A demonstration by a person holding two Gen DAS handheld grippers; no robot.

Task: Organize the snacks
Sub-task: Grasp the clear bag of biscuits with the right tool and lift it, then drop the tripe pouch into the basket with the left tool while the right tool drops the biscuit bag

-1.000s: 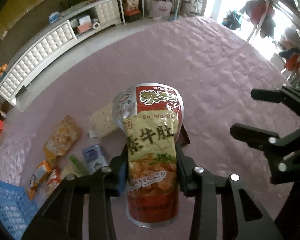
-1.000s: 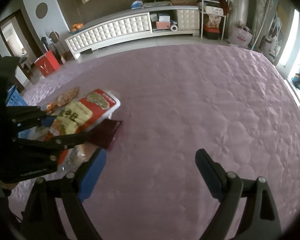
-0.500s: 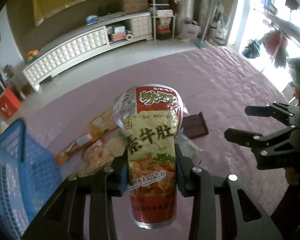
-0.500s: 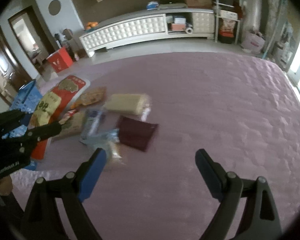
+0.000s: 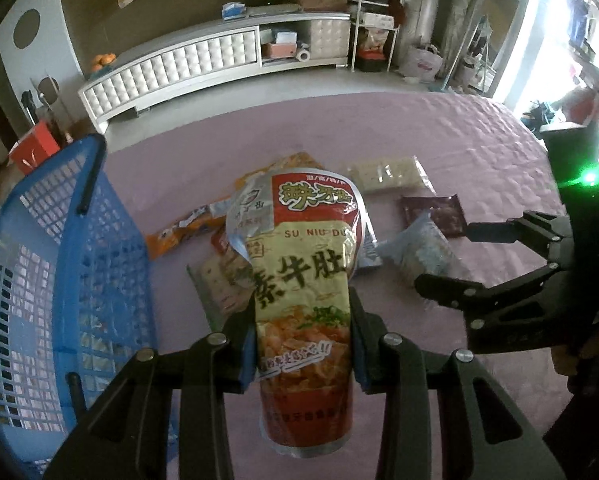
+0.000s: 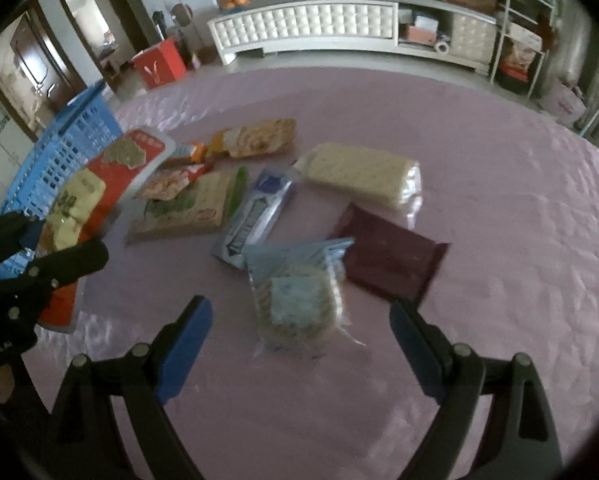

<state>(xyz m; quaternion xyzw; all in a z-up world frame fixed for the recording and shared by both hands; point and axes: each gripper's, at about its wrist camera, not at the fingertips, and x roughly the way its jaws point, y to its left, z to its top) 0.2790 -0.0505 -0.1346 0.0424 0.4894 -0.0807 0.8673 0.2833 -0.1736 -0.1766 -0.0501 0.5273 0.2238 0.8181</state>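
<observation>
The left claw (image 5: 302, 344), clamped on the red-and-yellow snack pouch (image 5: 305, 280), is carrying it with the blue basket (image 5: 51, 280) lying at 9 o'clock, while the right claw (image 6: 299, 344), spread wide and holding nothing, is hovering with the clear cracker packet (image 6: 295, 304) at 12 o'clock.

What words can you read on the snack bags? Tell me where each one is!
"SU NIU DU": on the big red and yellow snack bag held in the left gripper.
"素牛肚": large dark characters on the same bag.
The stylised yellow logo at the bag's top and its small print: too unclear to read.
Packets lying on the pink cover, and the red box on the floor: print too blurred.
</observation>
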